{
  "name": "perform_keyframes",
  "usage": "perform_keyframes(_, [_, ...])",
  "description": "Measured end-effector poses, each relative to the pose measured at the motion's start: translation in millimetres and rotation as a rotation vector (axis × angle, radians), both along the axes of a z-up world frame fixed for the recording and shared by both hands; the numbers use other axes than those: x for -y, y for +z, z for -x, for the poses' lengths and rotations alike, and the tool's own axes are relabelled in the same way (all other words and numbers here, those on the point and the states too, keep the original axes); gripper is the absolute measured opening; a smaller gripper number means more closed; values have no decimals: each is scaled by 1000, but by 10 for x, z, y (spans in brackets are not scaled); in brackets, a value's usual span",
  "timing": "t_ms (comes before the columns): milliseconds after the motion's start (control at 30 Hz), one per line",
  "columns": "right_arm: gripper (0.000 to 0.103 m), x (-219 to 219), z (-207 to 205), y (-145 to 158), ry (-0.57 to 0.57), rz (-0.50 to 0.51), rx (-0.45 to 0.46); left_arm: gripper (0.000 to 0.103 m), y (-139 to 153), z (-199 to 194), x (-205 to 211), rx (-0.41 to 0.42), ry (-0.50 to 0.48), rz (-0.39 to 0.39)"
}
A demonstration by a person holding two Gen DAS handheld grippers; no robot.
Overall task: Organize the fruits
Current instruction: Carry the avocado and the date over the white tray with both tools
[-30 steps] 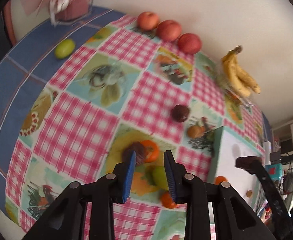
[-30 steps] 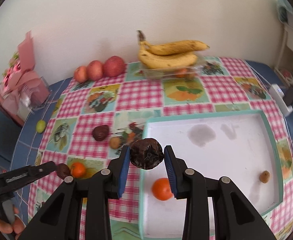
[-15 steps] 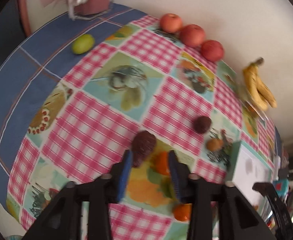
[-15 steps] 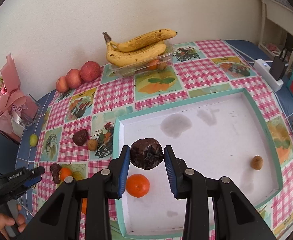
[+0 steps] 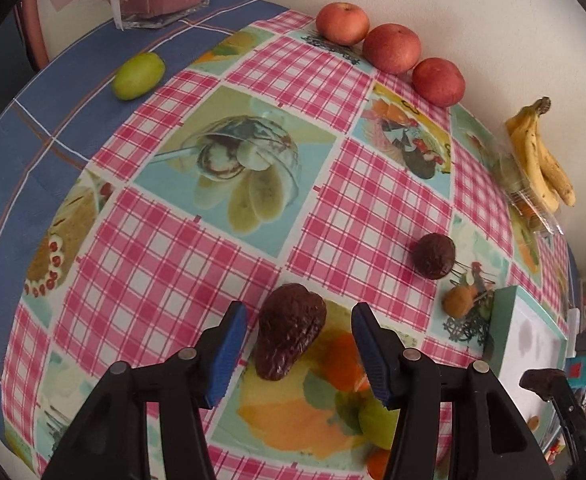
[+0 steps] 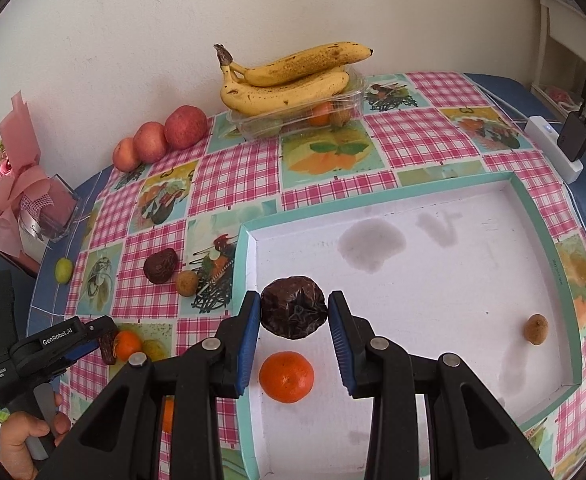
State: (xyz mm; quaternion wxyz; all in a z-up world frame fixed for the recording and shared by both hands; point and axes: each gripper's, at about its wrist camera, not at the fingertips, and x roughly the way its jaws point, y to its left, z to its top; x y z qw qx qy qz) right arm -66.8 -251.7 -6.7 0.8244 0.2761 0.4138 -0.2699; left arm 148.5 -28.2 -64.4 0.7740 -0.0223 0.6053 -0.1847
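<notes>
A dark, wrinkled, elongated fruit [image 5: 291, 332] lies on the checked tablecloth between the fingers of my left gripper [image 5: 299, 354], which stands open around it with gaps on both sides. My right gripper [image 6: 295, 320] is shut on a dark, wrinkled round fruit [image 6: 295, 307] and holds it above the left part of the white tray [image 6: 557, 276] with a teal rim. In the tray lie an orange [image 6: 287, 376], just below the held fruit, and a small brown fruit [image 6: 536, 329] at the right.
Three apples [image 5: 391, 48] line the wall, and bananas [image 6: 289, 80] top a clear plastic box. A lime [image 5: 139, 76], another dark round fruit [image 5: 433, 256] and a small brown fruit [image 5: 459, 300] lie loose. A pink gift box [image 6: 49, 204] stands far left, a white power strip [image 6: 555, 142] right.
My left gripper has dropped closer to the table and opened wider around the elongated dark fruit. My right gripper carried its round fruit from the tray's edge to over its floor.
</notes>
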Motion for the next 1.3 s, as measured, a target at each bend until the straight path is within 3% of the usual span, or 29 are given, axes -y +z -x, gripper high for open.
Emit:
perform_keyframes(33, [36, 9, -5, -4, -2, -1, 0, 54, -25, -13, 15, -3, 2, 2])
perform_keyframes(67, [36, 16, -8, -6, -4, -2, 0, 40, -30, -15, 13, -4, 4, 5])
perform_keyframes(100, [36, 20, -8, -4, -5, -1, 1, 38, -32, -17, 10, -3, 6, 5])
perform_keyframes(233, [36, 38, 16, 28, -12, 5, 7, 38, 67, -30, -35, 28, 28, 19])
perform_keyframes(500, [36, 139, 149, 73, -51, 20, -2, 38, 583, 90, -21, 138, 5, 89])
perform_keyframes(900, [36, 677, 834, 107, -247, 39, -34, 38, 882, 704, 663, 136, -196, 187])
perform_keyframes(1133, [36, 880, 1165, 144, -313, 50, -33, 38, 909, 1244, 1183, 113, -362, 198])
perform_keyframes(1300, [36, 933, 1281, 153, -330, 48, -22, 38, 888, 1565, 1459, 121, -463, 165])
